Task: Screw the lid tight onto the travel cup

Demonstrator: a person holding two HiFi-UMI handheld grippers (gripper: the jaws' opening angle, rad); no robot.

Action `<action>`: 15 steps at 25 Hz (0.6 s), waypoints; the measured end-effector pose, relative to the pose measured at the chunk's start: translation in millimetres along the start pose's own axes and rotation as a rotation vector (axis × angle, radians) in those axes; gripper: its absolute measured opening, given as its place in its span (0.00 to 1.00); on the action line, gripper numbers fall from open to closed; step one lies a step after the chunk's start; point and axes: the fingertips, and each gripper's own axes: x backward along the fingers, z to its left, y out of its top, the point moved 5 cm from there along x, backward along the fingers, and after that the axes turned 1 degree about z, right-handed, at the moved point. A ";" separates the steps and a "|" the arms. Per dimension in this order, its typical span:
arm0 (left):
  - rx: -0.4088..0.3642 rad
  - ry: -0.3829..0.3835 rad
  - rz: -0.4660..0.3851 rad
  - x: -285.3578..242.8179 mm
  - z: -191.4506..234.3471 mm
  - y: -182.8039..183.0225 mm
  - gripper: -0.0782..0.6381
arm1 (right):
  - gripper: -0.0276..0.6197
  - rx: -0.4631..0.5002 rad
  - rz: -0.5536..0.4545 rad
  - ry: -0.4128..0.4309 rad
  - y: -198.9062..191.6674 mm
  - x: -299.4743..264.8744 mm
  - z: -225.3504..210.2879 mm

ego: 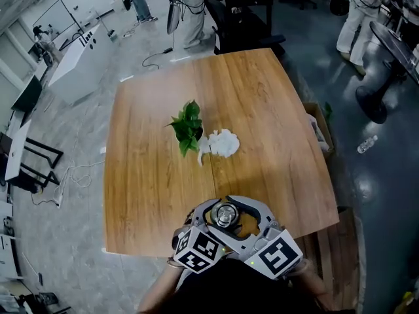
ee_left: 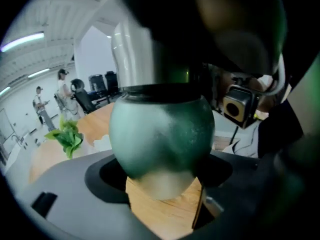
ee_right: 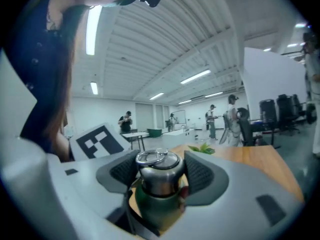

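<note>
**Grip set on cup and lid**

At the table's (ego: 150,175) near edge, the left gripper (ee_left: 161,181) pinches the cup (ee_left: 160,134) by its green body. The right gripper (ee_right: 161,175) pinches the steel lid (ee_right: 158,168) on top. The cup's long axis is upright, with the lid straight above the left jaws, so the tightening twist likely falls to the right.

Wooden table (ego: 262,110), green leafy plant (ego: 187,128) near its centre, crumpled white cloth (ego: 222,142) just beside the plant toward the table's right edge, cardboard box (ego: 319,133) on floor at that edge, plastic bottle (ego: 367,144) on floor further right, white cable (ego: 72,175) off the left edge
</note>
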 end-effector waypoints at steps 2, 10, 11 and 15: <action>0.024 0.034 -0.003 -2.1 2.6 -1.4 0.66 | 0.45 -0.009 -0.008 -0.005 -1.7 -2.6 -2.4; -0.196 -0.204 0.067 -1.3 -16.4 -22.1 0.66 | 0.46 -0.041 0.159 0.360 -18.2 8.7 7.0; -0.199 -0.207 0.074 -2.0 -17.3 -22.5 0.66 | 0.46 -0.028 0.167 0.367 -18.8 8.2 7.1; -0.074 -0.078 0.061 -6.3 -7.9 -14.6 0.66 | 0.46 -0.007 0.109 0.151 -14.9 -0.3 1.0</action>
